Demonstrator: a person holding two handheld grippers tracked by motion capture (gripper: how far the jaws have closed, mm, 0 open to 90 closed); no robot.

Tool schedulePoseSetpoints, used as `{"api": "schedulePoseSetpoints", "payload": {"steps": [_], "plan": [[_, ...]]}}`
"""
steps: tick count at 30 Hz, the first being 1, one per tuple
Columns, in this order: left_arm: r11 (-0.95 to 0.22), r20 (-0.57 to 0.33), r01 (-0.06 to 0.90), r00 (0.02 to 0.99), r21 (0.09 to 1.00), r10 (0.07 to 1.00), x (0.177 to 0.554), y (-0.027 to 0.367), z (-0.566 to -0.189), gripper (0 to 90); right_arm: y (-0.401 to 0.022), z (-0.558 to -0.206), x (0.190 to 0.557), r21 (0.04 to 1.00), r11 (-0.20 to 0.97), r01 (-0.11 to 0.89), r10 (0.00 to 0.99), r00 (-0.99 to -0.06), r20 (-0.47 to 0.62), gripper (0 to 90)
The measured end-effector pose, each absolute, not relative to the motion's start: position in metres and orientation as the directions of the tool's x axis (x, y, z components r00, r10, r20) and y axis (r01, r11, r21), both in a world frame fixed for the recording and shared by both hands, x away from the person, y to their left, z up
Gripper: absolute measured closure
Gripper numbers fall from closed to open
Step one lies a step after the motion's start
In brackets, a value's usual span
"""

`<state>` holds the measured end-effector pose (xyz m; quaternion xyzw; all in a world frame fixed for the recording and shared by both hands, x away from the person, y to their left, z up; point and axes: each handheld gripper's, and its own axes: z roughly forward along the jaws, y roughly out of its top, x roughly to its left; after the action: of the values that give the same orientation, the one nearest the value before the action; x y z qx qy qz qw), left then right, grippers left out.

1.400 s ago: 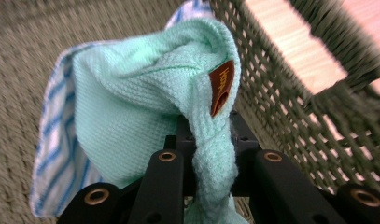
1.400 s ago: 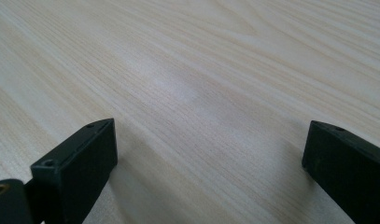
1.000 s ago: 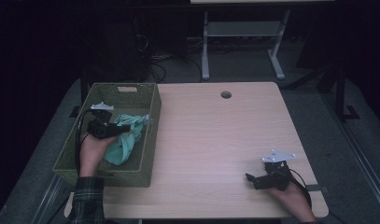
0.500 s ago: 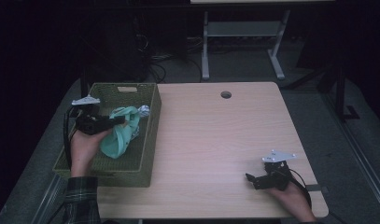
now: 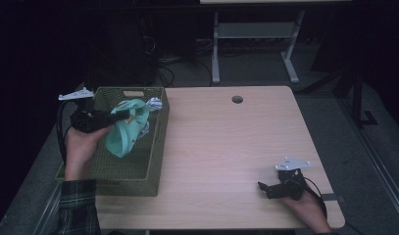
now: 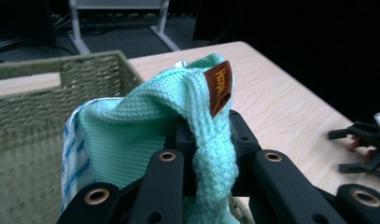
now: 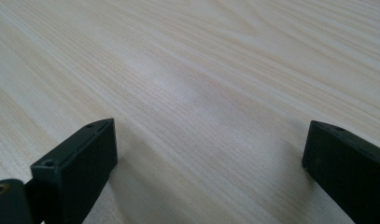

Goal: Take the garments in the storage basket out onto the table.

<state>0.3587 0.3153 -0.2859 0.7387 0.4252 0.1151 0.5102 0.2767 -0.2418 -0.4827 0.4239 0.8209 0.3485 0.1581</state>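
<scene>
Pale wood grain runs under the right hand-held gripper (image 5: 270, 188), which rests near the front right corner of the surface (image 5: 226, 147) with its jaws spread wide and nothing between them. Across on the left, the left hand-held gripper (image 5: 119, 116) is clamped on a bunched fold of a mint green knitted cloth (image 5: 124, 132), held up above the woven green basket (image 5: 155, 142) so that most of the fabric hangs down into it. In the left gripper view the knit (image 6: 145, 140) drapes over the jaws, with a small brown label (image 6: 219, 86) at its top edge and a blue-and-white striped cloth (image 6: 73, 158) just behind it. The cloth looks light, soft and limp; it should sag wherever it is unsupported and may drag its striped neighbour along. A pinch on a thick gathered fold or along a hemmed edge seems the safest hold.
</scene>
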Motion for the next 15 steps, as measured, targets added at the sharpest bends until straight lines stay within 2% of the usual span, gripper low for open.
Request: {"api": "schedulePoseSetpoints", "payload": {"steps": [15], "plan": [[-0.14,-0.227,0.447,0.671,0.883,0.706,0.36,0.292,-0.253,78.0,-0.242,-0.483,0.277,0.706,0.397,0.586,0.806,-0.59,0.036,2.7]]}}
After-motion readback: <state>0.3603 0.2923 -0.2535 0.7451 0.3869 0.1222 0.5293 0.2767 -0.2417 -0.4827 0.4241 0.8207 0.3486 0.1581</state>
